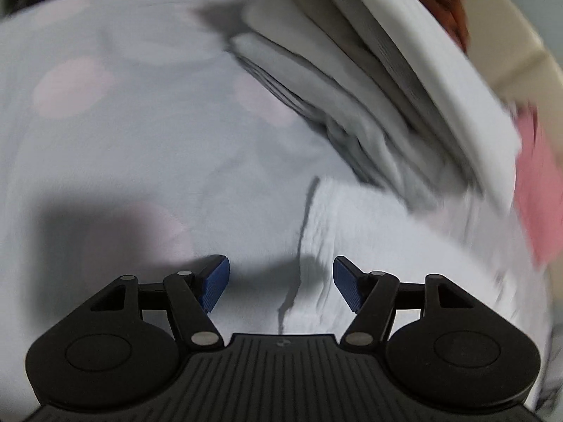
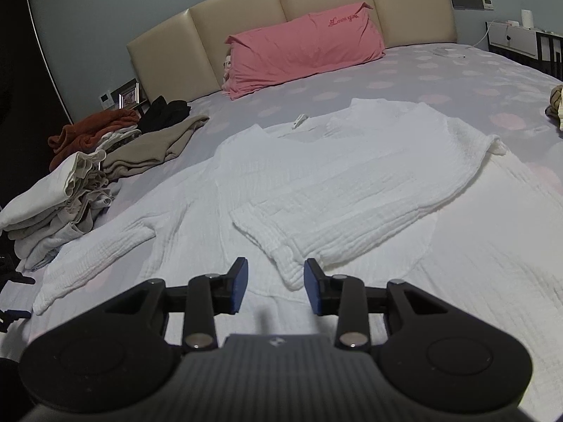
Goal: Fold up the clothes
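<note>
Your white top (image 2: 316, 183) lies flat on the bed (image 2: 457, 81). Its folded sleeve end sits just ahead of your right gripper (image 2: 276, 285), jaws spread. Your left gripper (image 1: 281, 281) is spread too, over the top's edge.

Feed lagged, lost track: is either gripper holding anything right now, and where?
Nothing is held. The left gripper and right gripper are both open above the white shirt, with no cloth between the fingers.
</note>
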Action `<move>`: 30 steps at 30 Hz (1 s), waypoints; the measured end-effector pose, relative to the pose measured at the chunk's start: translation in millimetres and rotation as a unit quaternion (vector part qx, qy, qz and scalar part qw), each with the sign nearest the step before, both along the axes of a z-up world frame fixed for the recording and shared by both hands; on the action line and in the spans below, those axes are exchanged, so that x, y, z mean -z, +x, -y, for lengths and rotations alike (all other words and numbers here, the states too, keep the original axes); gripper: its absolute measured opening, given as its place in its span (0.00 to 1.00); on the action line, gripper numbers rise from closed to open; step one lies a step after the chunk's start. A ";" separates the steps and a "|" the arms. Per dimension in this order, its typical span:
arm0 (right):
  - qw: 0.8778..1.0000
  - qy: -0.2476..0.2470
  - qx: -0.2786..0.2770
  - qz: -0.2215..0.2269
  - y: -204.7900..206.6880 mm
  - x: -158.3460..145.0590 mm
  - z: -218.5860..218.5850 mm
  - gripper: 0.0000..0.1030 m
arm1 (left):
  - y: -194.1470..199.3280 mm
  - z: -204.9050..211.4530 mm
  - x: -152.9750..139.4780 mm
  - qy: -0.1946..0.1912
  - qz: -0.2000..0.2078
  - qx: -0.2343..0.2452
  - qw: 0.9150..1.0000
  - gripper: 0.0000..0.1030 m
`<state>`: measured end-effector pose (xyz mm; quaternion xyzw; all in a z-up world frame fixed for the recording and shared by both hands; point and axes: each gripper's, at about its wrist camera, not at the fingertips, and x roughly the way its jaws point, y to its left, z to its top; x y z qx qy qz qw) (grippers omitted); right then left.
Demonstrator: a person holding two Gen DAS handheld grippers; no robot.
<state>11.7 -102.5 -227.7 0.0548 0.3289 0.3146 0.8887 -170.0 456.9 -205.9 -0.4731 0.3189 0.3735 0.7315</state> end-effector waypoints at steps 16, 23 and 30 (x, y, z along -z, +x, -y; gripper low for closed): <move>1.000 -0.021 -0.014 -0.008 -6.1 10.3 -8.2 0.39 | 48.4 -21.9 7.8 0.020 -0.023 0.103 0.994 0.53; 0.999 -0.027 -0.019 -0.013 -6.7 14.8 -10.8 0.39 | 60.2 -34.0 15.7 0.026 -0.012 0.074 0.997 0.47; 0.999 -0.029 -0.022 -0.017 -5.2 17.4 -13.2 0.39 | 67.3 -3.2 -8.1 0.051 0.025 0.125 0.991 0.05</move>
